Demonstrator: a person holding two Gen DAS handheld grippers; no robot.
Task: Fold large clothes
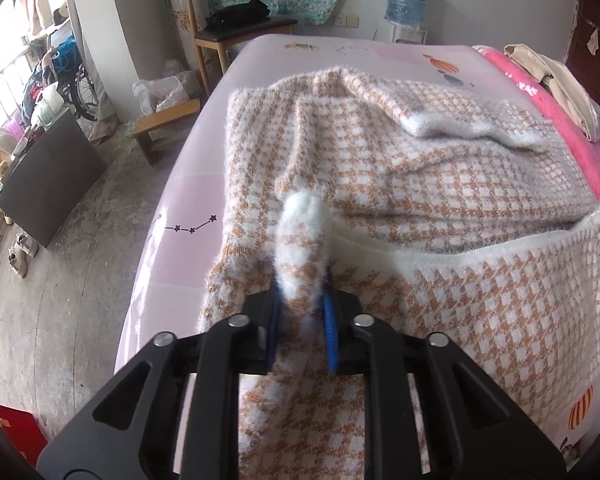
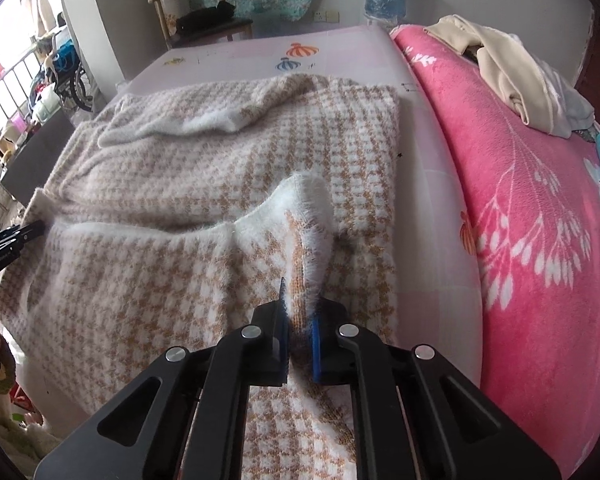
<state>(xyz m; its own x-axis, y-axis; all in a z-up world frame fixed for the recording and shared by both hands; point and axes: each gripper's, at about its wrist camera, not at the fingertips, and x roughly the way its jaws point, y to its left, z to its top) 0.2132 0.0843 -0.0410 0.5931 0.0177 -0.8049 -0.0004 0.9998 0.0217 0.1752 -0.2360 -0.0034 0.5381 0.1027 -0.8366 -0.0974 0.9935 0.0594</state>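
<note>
Fuzzy houndstooth sweater (image 1: 440,184) – both claws pinching white hem

A fuzzy houndstooth sweater (image 1: 440,184) covers most of the pink bedsheet (image 1: 204,184), leaving a bare strip of sheet along the sweater's left edge and a wider open band beyond its far hem. On the sweater's right side, a narrow bare lane of sheet (image 2: 428,184) runs between it and a bright pink floral blanket (image 2: 540,240), which rises as a ridge there. Beige clothes (image 2: 512,76) lie heaped on the blanket's far end. Beyond the sweater's far left corner, a wooden chair (image 1: 236,28) stands close against the bed. Left of the sweater, off the bed, a low wooden stool (image 1: 164,124) and a dark board (image 1: 48,184) occupy the floor.
</note>
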